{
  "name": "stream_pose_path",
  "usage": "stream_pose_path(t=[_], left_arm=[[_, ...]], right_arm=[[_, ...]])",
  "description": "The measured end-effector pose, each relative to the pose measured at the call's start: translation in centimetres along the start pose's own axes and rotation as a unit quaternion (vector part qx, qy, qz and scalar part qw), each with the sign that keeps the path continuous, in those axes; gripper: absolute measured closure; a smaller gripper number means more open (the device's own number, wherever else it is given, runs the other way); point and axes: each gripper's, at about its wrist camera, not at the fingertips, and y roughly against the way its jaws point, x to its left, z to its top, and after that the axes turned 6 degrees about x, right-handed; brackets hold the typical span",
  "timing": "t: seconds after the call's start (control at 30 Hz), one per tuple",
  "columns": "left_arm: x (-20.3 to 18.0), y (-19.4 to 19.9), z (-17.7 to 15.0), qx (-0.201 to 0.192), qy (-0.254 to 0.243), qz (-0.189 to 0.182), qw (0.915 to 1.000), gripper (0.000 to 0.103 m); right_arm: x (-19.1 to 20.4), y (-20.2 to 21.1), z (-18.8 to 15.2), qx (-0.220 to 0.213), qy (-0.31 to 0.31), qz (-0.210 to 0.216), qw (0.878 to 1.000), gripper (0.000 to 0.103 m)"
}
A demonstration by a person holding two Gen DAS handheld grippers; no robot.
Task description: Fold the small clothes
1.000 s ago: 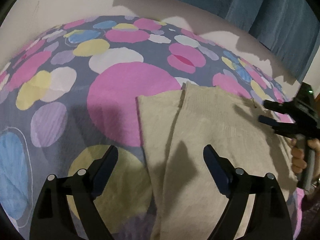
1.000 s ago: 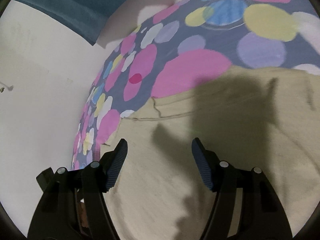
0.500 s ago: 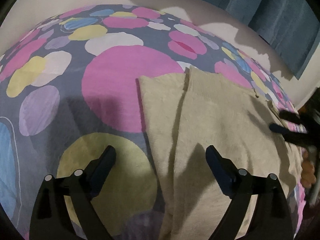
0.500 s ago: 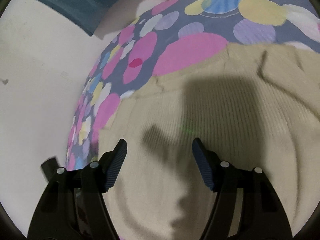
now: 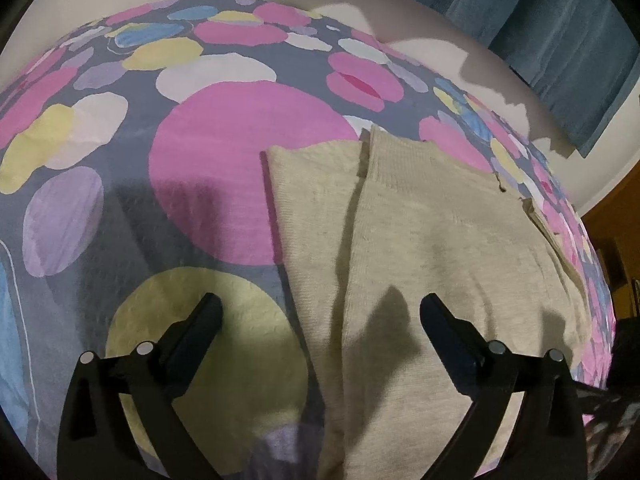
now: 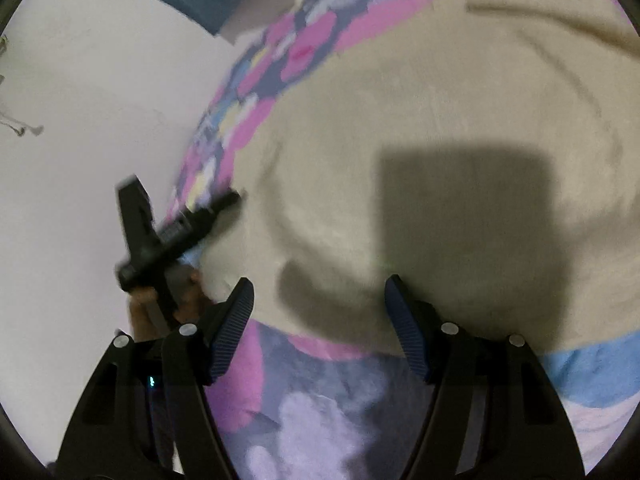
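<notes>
I had the beige knit garment [image 5: 432,248] lying flat on the bed, over the polka-dot bedspread [image 5: 224,168], with one side strip already folded in along its nine o'clock edge. In the left wrist view the garment ran from the centre out toward four o'clock.

My left hand-held gripper [image 5: 318,320] hung over that folded edge with its jaws wide; they had just been opening, and nothing was pinched, one finger over the yellow dot and the other over the knit. My right hand-held gripper [image 6: 318,316] stood moderately wide and empty above the garment's near hem, where cloth met bedspread at six o'clock. The right view was blurred, so I could not read the fabric's finer creases. In that view the left hand-held gripper showed at nine o'clock, held in a hand [image 6: 176,296].

I judged a side fold was just finished and released, and the next fold not yet begun. The next move would call for both tools to pinch the near hem at its two corners and carry it up toward twelve o'clock, keeping the layers aligned.
</notes>
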Motion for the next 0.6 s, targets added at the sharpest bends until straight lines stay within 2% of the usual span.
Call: stream_pose_path(t=[0.3, 0.37, 0.4, 0.5, 0.53, 0.6], left_arm=[[0.65, 0.58, 0.34, 0.009, 0.029, -0.06, 0.9977, 0.006], [0.62, 0.44, 0.46, 0.012, 0.037, -0.074, 0.9965, 0.016], [0.52, 0.36, 0.53, 0.013, 0.038, -0.074, 0.9964, 0.026], [0.37, 0.16, 0.78, 0.012, 0.039, -0.079, 0.996, 0.028], [0.43, 0.1, 0.85, 0.013, 0.042, -0.087, 0.9953, 0.031], [0.76, -0.13, 0.97, 0.014, 0.058, -0.108, 0.9923, 0.031]], right_arm=[[-0.27, 0.1, -0.48, -0.01, 0.019, 0.012, 1.0, 0.035], [-0.24, 0.0, -0.66, -0.012, 0.024, 0.009, 1.0, 0.035], [-0.19, -0.23, -0.55, -0.012, 0.025, 0.008, 1.0, 0.035], [-0.12, -0.23, -0.77, -0.015, 0.027, 0.009, 0.999, 0.034], [-0.14, -0.2, -0.8, -0.016, 0.027, 0.01, 0.999, 0.034], [-0.16, -0.13, -0.92, -0.017, 0.028, 0.012, 0.999, 0.034]])
